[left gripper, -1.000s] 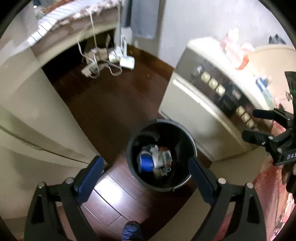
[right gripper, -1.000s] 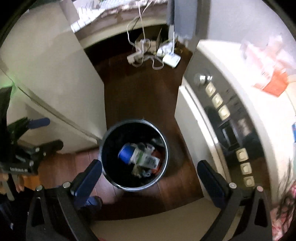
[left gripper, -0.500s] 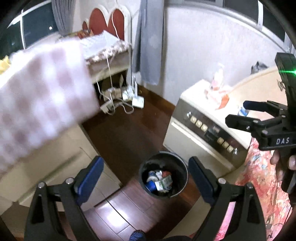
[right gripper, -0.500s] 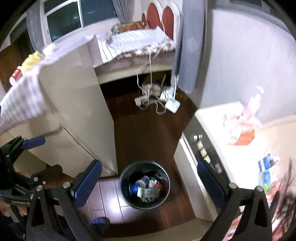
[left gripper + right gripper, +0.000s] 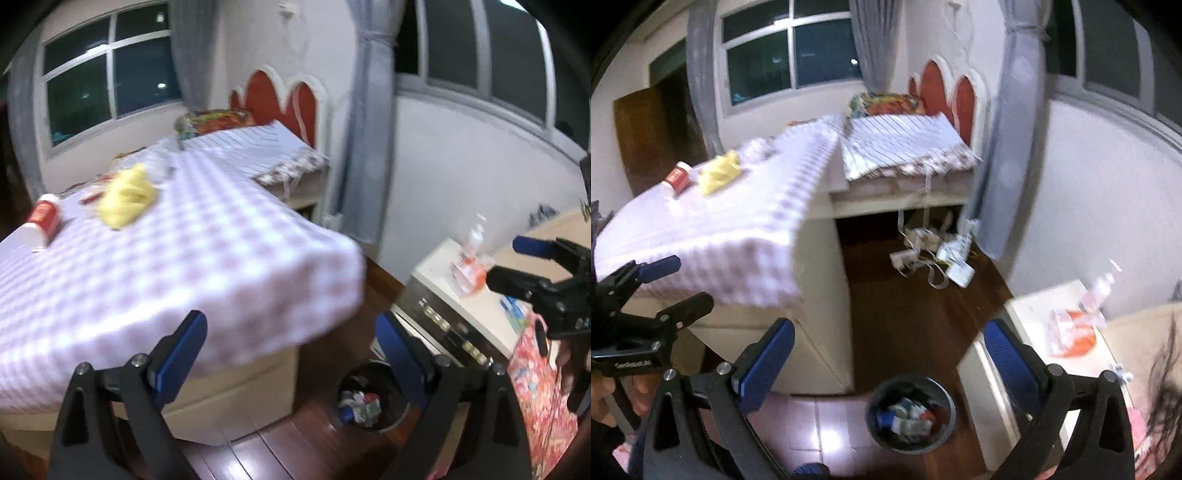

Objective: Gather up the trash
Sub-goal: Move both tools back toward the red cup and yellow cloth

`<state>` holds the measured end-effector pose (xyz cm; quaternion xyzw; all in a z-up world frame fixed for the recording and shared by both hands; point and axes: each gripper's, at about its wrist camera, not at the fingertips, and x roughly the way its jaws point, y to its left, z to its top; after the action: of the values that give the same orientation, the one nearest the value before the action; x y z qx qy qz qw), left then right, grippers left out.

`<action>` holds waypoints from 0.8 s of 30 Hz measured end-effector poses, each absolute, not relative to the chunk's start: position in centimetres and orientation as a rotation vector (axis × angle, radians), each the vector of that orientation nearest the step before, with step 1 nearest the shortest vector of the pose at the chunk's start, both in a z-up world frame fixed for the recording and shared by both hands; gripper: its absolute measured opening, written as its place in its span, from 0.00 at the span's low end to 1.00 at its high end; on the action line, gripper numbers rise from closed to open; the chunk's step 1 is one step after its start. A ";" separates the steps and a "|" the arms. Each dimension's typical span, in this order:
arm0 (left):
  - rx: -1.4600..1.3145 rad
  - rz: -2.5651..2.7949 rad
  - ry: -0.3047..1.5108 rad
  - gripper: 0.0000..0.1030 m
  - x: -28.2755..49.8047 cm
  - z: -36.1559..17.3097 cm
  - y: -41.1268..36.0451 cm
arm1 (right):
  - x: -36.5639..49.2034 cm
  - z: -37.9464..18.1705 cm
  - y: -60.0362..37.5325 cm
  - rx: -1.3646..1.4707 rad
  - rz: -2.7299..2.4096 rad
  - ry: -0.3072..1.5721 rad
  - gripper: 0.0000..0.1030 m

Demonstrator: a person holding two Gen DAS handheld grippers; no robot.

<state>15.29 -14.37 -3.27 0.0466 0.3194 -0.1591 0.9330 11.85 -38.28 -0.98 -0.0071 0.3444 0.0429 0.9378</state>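
Note:
A black trash bin [image 5: 384, 398] stands on the dark wood floor, holding a blue-capped bottle and crumpled wrappers; it also shows in the right wrist view [image 5: 911, 413]. My left gripper [image 5: 291, 347] is open and empty, high above the bin beside the checkered table [image 5: 184, 258]. My right gripper [image 5: 890, 354] is open and empty, also well above the bin. On the table lie a crumpled yellow wrapper [image 5: 127, 197] and a red-and-white bottle [image 5: 42, 221]; both also show in the right wrist view, the wrapper [image 5: 720, 173] beside the bottle [image 5: 676, 179].
A white appliance [image 5: 461, 317] with buttons stands right of the bin, with a plastic bottle and orange packet [image 5: 1075, 332] on top. A low shelf with a striped cloth [image 5: 901, 147] stands behind. Cables and power strips [image 5: 934, 251] lie on the floor beneath it.
Both grippers have risen and tilted up from looking straight down into the bin. The tabletop with the wrapper and bottle has come into view. Both stay open.

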 end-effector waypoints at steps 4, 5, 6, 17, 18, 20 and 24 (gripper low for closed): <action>0.049 -0.222 0.626 0.91 16.8 -2.0 -8.9 | 13.9 1.1 -33.6 -0.018 0.144 0.663 1.00; 0.040 -0.196 0.621 0.91 17.1 -1.8 -7.6 | 14.3 1.4 -32.7 -0.020 0.151 0.658 1.00; 0.032 -0.170 0.615 0.91 17.5 -1.6 -6.3 | 15.0 1.8 -31.2 -0.021 0.168 0.654 1.00; -0.046 -0.010 0.568 0.91 19.7 0.1 5.5 | 21.3 4.0 -18.0 -0.058 0.297 0.637 1.00; -0.050 0.000 0.568 0.91 20.0 0.2 6.4 | 21.7 4.1 -16.9 -0.062 0.307 0.637 1.00; -0.057 0.013 0.571 0.91 20.5 0.2 7.9 | 22.7 4.2 -14.9 -0.074 0.317 0.637 1.00; -0.053 0.039 0.586 0.91 22.0 0.1 10.3 | 24.3 4.3 -12.6 -0.091 0.324 0.644 1.00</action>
<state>22.01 10.26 0.11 -0.0263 0.2890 0.0190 0.9568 24.29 -12.55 4.27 -0.0446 0.3151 0.1584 0.9347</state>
